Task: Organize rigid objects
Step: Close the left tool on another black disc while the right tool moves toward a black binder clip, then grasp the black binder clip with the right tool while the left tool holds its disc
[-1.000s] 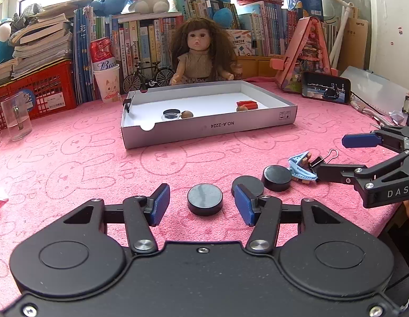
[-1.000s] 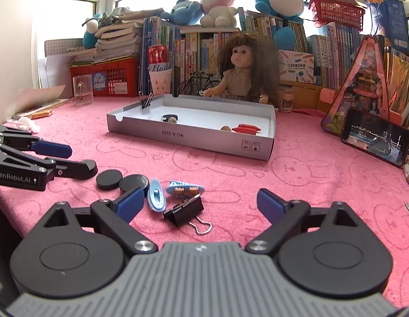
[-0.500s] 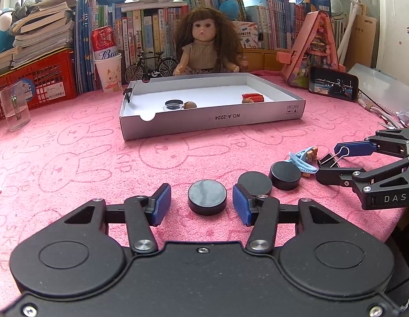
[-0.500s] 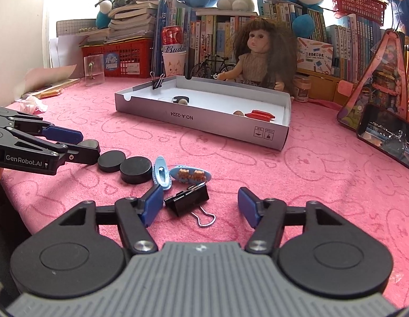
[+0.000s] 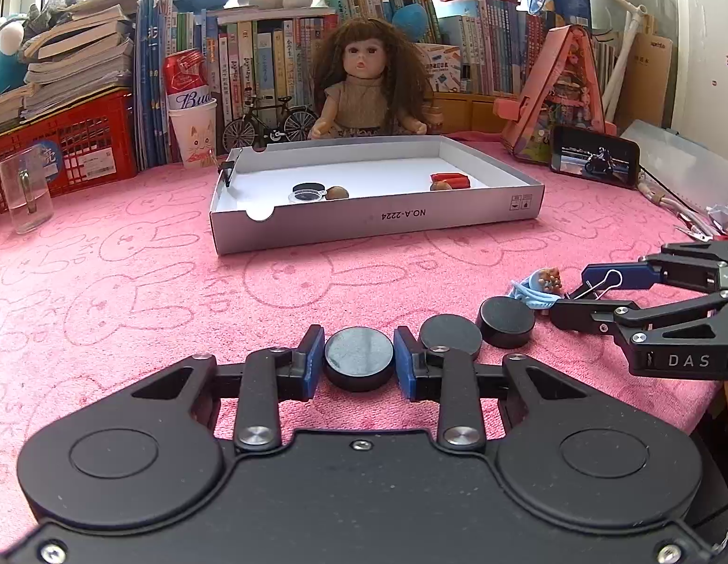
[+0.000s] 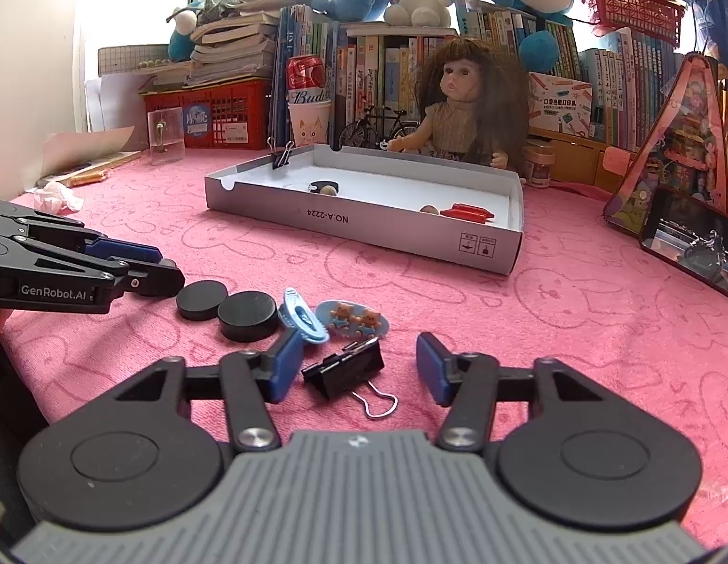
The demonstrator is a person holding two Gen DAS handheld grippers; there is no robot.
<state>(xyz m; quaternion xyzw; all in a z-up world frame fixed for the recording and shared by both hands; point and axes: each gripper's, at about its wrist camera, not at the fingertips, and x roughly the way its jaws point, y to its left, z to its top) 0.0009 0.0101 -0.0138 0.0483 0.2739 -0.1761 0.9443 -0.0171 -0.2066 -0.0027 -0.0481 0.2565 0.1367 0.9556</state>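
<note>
Left gripper point(image 5: 359, 361): the blue pads have just been closing and are seen pressed against both sides of a round black disc point(image 5: 359, 363), which rests on the pink bunny-print cloth point(image 5: 152, 291).

Right gripper point(image 6: 358, 371): the jaws have just been closing but are still parted; a black binder clip with wire handles point(image 6: 347, 369) lies between the blue pads, untouched by either.

White shallow cardboard tray point(image 5: 378, 221), taken as landmark:
- The gripped disc is found in front of the tray, well apart from it.
- A flat black disc point(image 5: 450, 333) and a thicker black disc point(image 5: 506, 322) are placed just right of the gripped one, overlapping in the left wrist view.
- A light blue plastic hair clip point(image 6: 301, 317) and an oval blue clip with two bears point(image 6: 352, 319) are set before the tray, just beyond the binder clip.
- Inside the tray are held a small clear lidded pot point(image 5: 308, 191), a brown nut-like piece point(image 5: 338, 193) and a red item point(image 5: 450, 180).
- A second black binder clip point(image 6: 281, 156) is fastened on the tray's far left rim.
- A brown-haired doll point(image 5: 369, 89) is seated just behind the tray.
</note>
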